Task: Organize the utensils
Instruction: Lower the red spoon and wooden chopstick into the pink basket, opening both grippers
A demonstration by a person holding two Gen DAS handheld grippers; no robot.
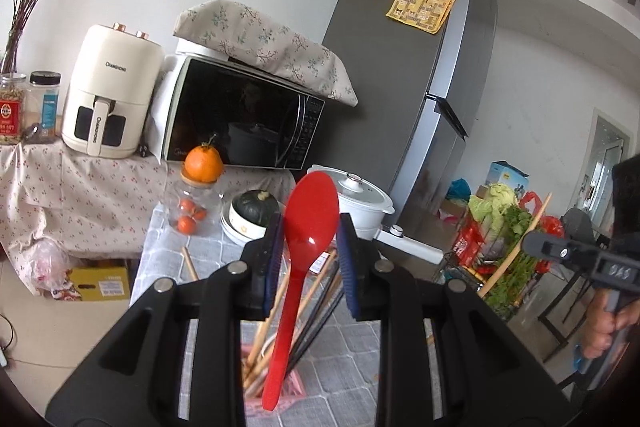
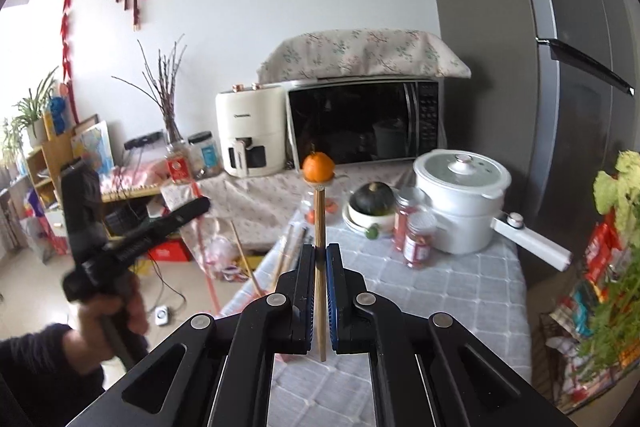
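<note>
Upright, red spoon [image 1: 310, 223] between left pads, chopstick [image 2: 319, 247] clamped right.

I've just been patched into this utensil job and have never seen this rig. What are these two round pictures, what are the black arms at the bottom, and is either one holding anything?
There is no robot. A person carries a handheld two-finger gripper in each hand, and each round picture comes from a fisheye camera on one gripper, looking forward along its fingers.

In the left wrist view, the left gripper holds a red spoon, bowl upward, above a pink holder of chopsticks.

In the right wrist view, the right gripper is shut on a single wooden chopstick, held upright.

On the checked tablecloth behind stand a white pot, red-filled jars, a green squash in a bowl, and loose chopsticks.
</note>
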